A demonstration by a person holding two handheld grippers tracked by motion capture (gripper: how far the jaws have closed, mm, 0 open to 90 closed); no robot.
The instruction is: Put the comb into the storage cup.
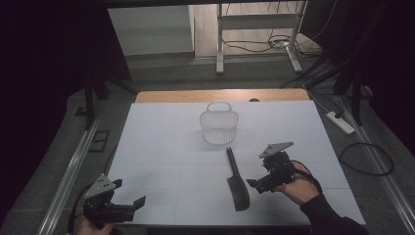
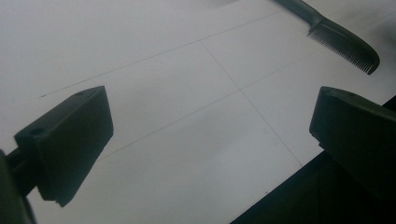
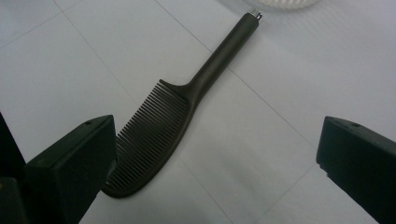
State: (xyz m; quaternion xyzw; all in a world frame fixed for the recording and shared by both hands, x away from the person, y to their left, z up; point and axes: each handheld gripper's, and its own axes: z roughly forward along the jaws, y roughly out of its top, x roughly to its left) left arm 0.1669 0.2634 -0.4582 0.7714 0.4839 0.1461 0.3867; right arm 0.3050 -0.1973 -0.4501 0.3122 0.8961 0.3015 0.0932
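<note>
Dark plastic comb (image 1: 236, 182) lies flat just in front of white basket (image 1: 219, 128). Right gripper (image 1: 255, 185), jaws spread, sits beside comb; left gripper (image 1: 131, 204) spread too, well apart. Comb prob. light, stiff, thin; best gripped at handle.

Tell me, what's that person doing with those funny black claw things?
A person holds a gripper in each hand at a white table. The right gripper sits beside a dark comb, jaws open, touching nothing. The left gripper waits near the table's front edge, jaws open too. A white basket stands farther back.
</note>
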